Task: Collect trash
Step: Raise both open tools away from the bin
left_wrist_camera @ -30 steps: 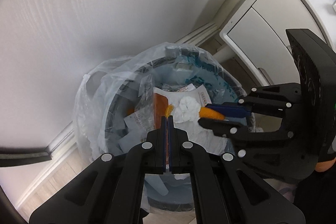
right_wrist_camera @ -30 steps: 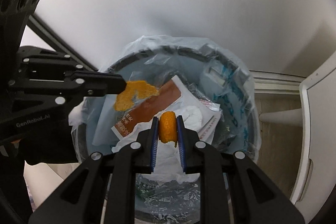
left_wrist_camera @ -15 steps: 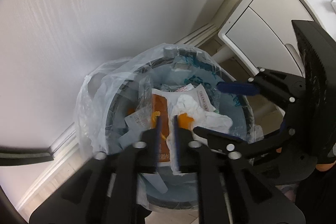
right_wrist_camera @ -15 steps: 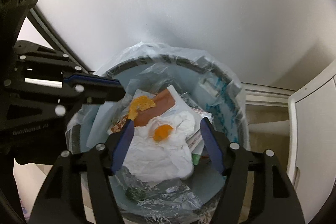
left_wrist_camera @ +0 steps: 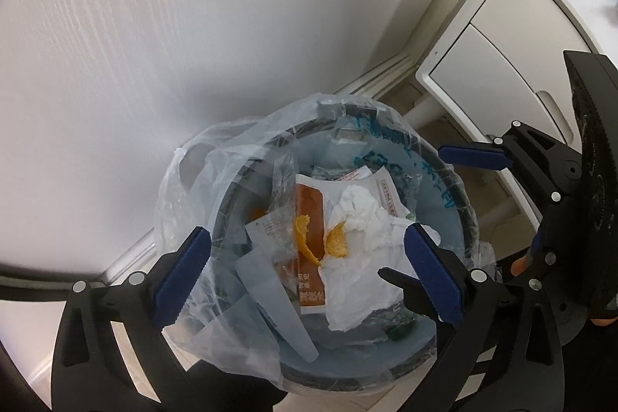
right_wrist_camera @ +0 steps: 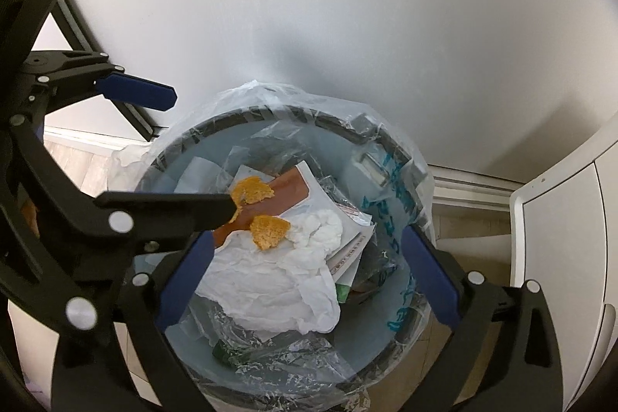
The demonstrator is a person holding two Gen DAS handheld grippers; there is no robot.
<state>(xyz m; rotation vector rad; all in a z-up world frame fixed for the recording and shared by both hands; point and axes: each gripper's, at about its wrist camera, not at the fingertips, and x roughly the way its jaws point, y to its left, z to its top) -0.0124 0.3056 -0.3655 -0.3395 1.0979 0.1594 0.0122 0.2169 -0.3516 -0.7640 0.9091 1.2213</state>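
A round grey bin (left_wrist_camera: 461,207) (right_wrist_camera: 247,114) with a clear plastic liner stands below both grippers. Two orange peel pieces (left_wrist_camera: 303,238) (right_wrist_camera: 270,230) lie loose inside it, on a brown packet (left_wrist_camera: 309,203) (right_wrist_camera: 293,190) and crumpled white tissue (left_wrist_camera: 363,215) (right_wrist_camera: 278,280). My left gripper (left_wrist_camera: 307,234) (right_wrist_camera: 204,153) hangs over the bin's left side; its jaws are opening with nothing between them. My right gripper (right_wrist_camera: 305,232) (left_wrist_camera: 410,211) hangs over the right side, jaws also opening and holding nothing. Foil and plastic scraps fill the rest of the bin.
The bin stands against a white wall with a baseboard (left_wrist_camera: 386,74) on a pale wood floor. A white cabinet (left_wrist_camera: 502,45) (right_wrist_camera: 560,219) stands close on the right. A dark slanted bar (right_wrist_camera: 127,111) runs down on the left.
Both grippers have gone from shut to wide open. Each let go of an orange peel piece, and both pieces have fallen onto the packet and tissue in the bin.
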